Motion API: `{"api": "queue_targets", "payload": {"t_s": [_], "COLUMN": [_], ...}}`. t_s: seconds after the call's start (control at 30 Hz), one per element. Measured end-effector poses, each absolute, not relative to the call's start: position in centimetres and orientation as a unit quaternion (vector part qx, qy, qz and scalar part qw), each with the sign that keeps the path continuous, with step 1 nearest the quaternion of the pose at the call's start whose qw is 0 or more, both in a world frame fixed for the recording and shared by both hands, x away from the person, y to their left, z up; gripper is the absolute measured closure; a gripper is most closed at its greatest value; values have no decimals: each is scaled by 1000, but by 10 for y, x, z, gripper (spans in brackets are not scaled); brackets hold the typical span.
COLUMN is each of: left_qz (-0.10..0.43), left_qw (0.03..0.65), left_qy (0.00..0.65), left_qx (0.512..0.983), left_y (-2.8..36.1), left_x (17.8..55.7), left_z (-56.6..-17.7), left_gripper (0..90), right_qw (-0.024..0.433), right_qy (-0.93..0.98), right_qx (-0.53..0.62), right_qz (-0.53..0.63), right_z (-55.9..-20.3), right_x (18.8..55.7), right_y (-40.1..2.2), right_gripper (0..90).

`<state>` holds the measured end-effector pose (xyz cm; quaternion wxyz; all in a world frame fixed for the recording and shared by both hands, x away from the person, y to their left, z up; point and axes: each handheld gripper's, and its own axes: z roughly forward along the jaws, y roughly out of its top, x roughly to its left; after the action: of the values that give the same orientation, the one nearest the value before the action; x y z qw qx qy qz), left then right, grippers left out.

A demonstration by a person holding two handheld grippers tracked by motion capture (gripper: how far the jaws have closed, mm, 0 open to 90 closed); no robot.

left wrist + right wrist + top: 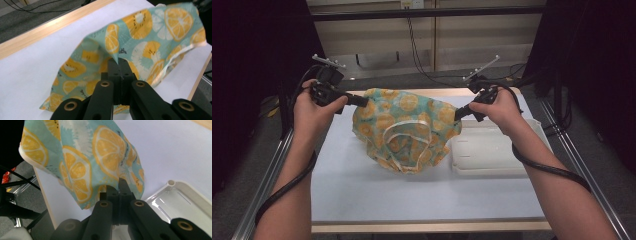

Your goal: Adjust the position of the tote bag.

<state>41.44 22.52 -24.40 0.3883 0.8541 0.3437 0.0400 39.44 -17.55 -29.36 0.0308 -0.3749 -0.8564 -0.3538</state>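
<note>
Cloth (407, 127): citrus-print, hangs between both grippers above desk (362, 185).
Left gripper (360, 101): jaws clamped on one edge.
Right gripper (460, 112): jaws clamped on opposite edge.

The table (362, 200) is lying ahead of the person; the cloth (404, 130) is hanging over its middle, toward the far edge, its lower folds touching the surface. The left gripper (361, 101) is pinching the cloth's left upper edge; the right gripper (459, 113) is pinching its right upper edge; the cloth is spanning between them. The tray (492, 150) is sitting on the table to the right of the cloth, just beside it, below the right gripper. The left hand (314, 112) and right hand (499, 107) are standing at opposite sides, well apart.
</note>
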Motion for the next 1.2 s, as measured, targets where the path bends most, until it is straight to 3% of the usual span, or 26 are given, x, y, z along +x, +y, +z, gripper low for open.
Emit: {"api": "queue_targets", "payload": {"t_s": [0.37, 0.53, 0.8, 1.2], "left_qz": [50, 23, -10, -38], "left_qw": [386, 354, 323, 340], "left_qy": [388, 411, 407, 423], "left_qx": [835, 840, 854, 839], "left_y": [223, 216, 207, 212], "left_x": [454, 481, 488, 480], "left_z": [-221, -250, -277, -299], "left_gripper": [900, 900, 900, 900], "right_qw": [21, 25, 40, 56], "right_qy": [-852, -854, -860, -862], "right_qx": [-372, -371, -371, -377], "right_qz": [-368, -364, -346, -335], "right_z": [-284, -296, -315, -335], "right_x": [404, 411, 412, 413], "right_y": [-172, -169, -168, -164], "right_gripper": [900, 900, 900, 900]}}
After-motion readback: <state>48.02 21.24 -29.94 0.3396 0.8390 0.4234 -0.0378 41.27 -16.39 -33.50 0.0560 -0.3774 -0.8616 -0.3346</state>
